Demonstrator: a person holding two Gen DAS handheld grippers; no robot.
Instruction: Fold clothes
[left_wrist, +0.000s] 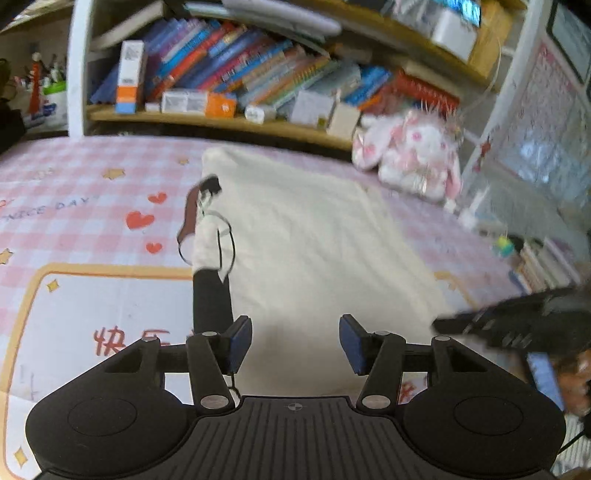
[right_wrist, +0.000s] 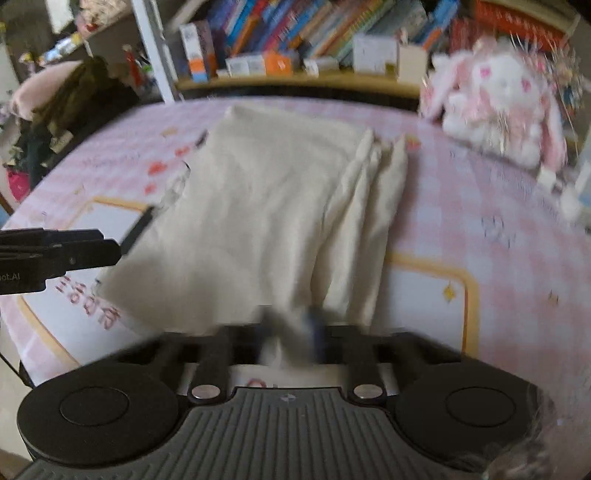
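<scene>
Left wrist view is showing the left gripper (left_wrist: 295, 341) hovering with its jaws spread apart and empty, the folded cream cotton garment (left_wrist: 303, 236) lying just ahead of them on the pink checked bench cover (left_wrist: 92, 177). Right gripper (right_wrist: 291, 332) is pinching the garment's near edge between clenched jaws, blurred. Beyond, a pink-and-white plush rabbit (right_wrist: 498, 99) is sitting right of the jaws.
</scene>
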